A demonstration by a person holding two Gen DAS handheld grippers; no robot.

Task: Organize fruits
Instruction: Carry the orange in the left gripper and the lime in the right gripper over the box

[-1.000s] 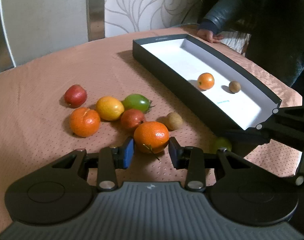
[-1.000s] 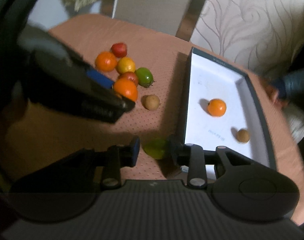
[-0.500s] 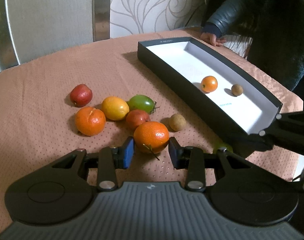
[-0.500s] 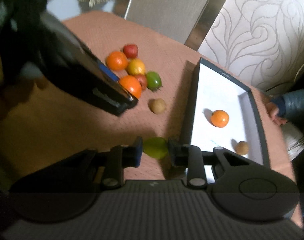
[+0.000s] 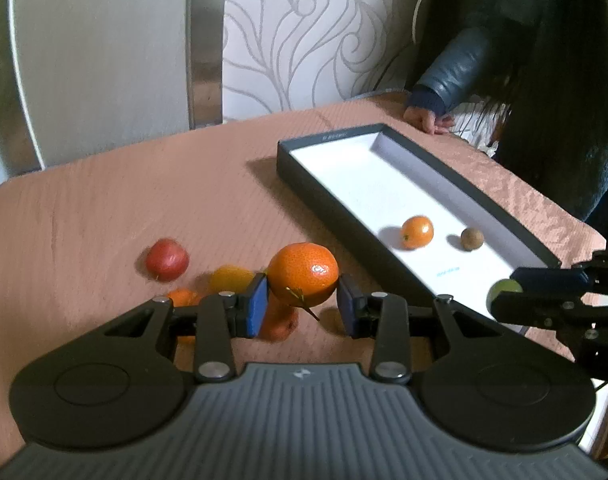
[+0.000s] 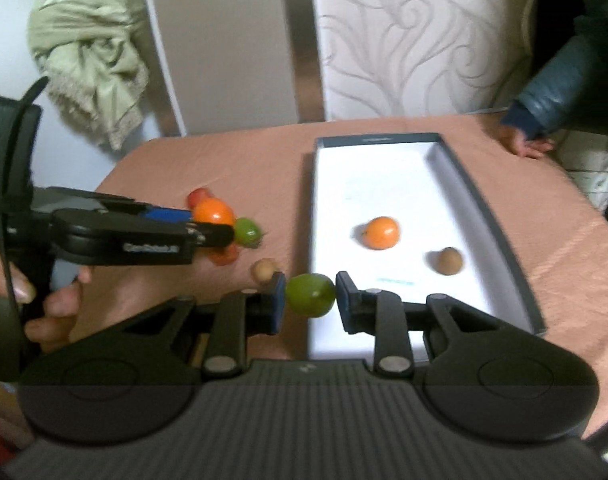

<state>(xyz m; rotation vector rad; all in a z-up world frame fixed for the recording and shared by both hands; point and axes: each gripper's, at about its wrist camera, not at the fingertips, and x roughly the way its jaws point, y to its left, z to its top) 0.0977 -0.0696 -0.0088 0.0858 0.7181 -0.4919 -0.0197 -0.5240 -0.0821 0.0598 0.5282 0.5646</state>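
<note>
My left gripper (image 5: 301,302) is shut on a large orange mandarin (image 5: 304,274), held clear above the brown tablecloth. Under and behind it lie a red fruit (image 5: 167,259), a yellow one (image 5: 229,278) and other fruits partly hidden by the fingers. My right gripper (image 6: 310,298) is shut on a small green fruit (image 6: 310,294), hanging at the near left corner of the dark box (image 6: 492,216). On the box's white floor rest a small orange (image 6: 380,232) and a brown round fruit (image 6: 448,261). A green fruit (image 6: 245,230) and a small brown one (image 6: 263,270) lie on the cloth.
A person's hand (image 6: 524,144) in a dark sleeve rests on the table edge beyond the box. Chairs stand behind the table, one with a pale jacket (image 6: 87,48) draped on it. Bare cloth stretches left of the box (image 5: 344,220).
The left gripper has lifted the mandarin off the cloth. The right gripper closed on the green fruit, rolled level and carried it up beside the box's near end.
</note>
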